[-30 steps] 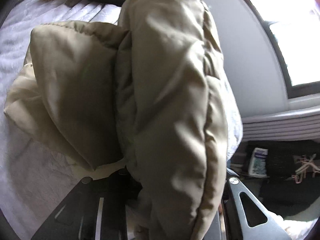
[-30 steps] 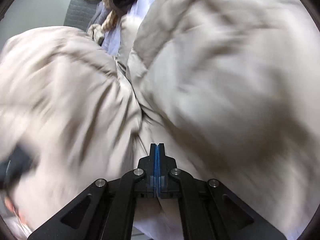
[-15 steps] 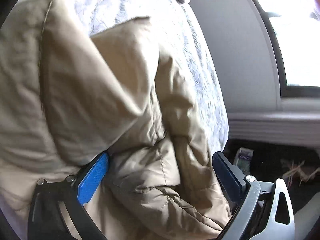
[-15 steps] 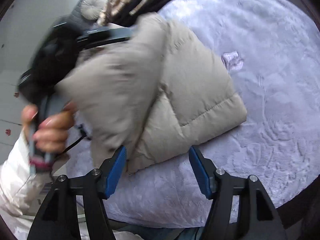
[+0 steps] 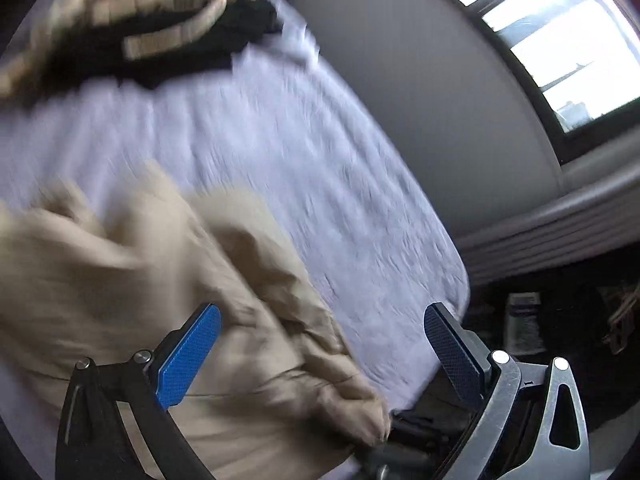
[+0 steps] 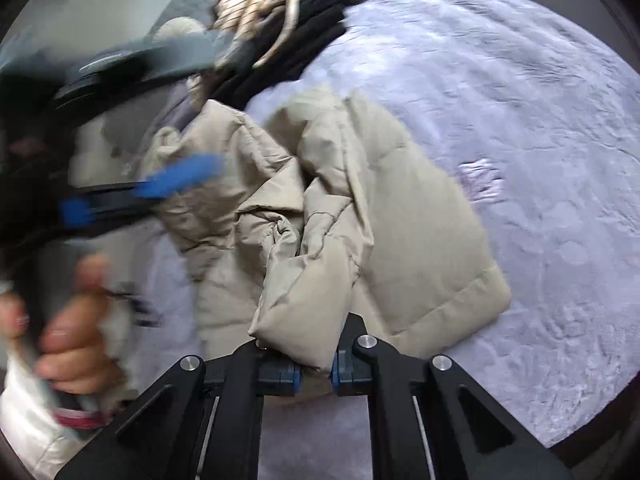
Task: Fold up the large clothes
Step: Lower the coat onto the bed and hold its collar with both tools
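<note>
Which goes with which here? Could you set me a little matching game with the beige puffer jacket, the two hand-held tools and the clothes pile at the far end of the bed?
Things:
1. left tool
2. right tool
3. beige puffer jacket
4. pile of dark and cream clothes

States or places:
A. pinched shut on a fold of jacket
B. lying at the far end of the bed
C. wide open, gripping nothing
D. spread, partly folded, on the pale bedcover

Pairs: 1-C, 2-A, 3-D, 4-B
</note>
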A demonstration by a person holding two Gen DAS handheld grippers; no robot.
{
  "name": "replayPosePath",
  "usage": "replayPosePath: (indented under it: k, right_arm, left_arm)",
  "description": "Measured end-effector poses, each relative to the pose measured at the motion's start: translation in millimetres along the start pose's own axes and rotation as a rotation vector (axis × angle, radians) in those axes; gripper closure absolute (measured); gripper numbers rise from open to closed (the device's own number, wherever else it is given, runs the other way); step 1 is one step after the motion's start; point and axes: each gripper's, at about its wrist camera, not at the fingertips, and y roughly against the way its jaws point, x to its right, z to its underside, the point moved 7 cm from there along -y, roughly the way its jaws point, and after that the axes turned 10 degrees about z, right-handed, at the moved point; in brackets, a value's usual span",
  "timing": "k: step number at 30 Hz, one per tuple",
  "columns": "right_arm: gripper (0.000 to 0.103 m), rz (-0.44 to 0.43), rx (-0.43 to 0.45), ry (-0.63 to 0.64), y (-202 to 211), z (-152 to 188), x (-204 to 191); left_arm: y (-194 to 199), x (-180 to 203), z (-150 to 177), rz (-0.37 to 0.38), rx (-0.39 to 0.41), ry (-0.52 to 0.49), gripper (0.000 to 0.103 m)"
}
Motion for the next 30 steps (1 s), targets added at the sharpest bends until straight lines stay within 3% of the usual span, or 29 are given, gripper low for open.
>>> replayPosePath:
  k: [2, 4, 7, 9, 11, 14, 18, 23, 25, 28, 30]
  right_arm:
    - [0.093, 0.021, 0.001, -0.009, -1, 3, 12]
    - [0.093, 0.038, -0.015, -0.028, -5, 10, 28]
    - [0.092, 0.042, -0.041, -0.067, -17, 18, 50]
    - [0.092, 0.046, -0.050, -0.088, -19, 23, 60]
    - [0.091, 0.038, -0.057, -0.114, -27, 18, 70]
    - [0.090, 0.047, -0.048, -0.117, -27, 15, 79]
    - [0.089, 0.068, -0.034, -0.134, -35, 2, 100]
    - [0.085, 0.026, -0.090, -0.200, -36, -13, 120]
    - [0.079, 0.036, -0.096, -0.221, -26, -17, 124]
    - [0.077, 0.072, -0.042, -0.203, 3, -23, 127]
    - [0.084, 0.093, 0.023, -0.177, 23, -34, 127]
  left_arm:
    - [38, -37, -30, -0.113, 0.083, -0.063, 0.002]
    - [59, -61, -26, -0.218, 0.127, -0.076, 0.002]
    - [62, -116, -19, -0.353, 0.116, -0.009, 0.002]
    - [50, -151, -10, -0.365, 0.098, 0.070, 0.002]
    - [29, -161, -12, -0.361, 0.093, 0.107, 0.002]
    - [-7, -166, -14, -0.431, 0.056, 0.087, 0.002]
    - [-60, -159, -25, -0.470, 0.019, 0.050, 0.001]
    - [-77, -157, -31, -0.517, -0.006, 0.042, 0.001]
    - [-76, -158, -30, -0.522, -0.006, 0.039, 0.001]
    - [-73, -160, -27, -0.524, -0.006, 0.043, 0.001]
    - [-73, -159, -28, -0.524, -0.006, 0.045, 0.001]
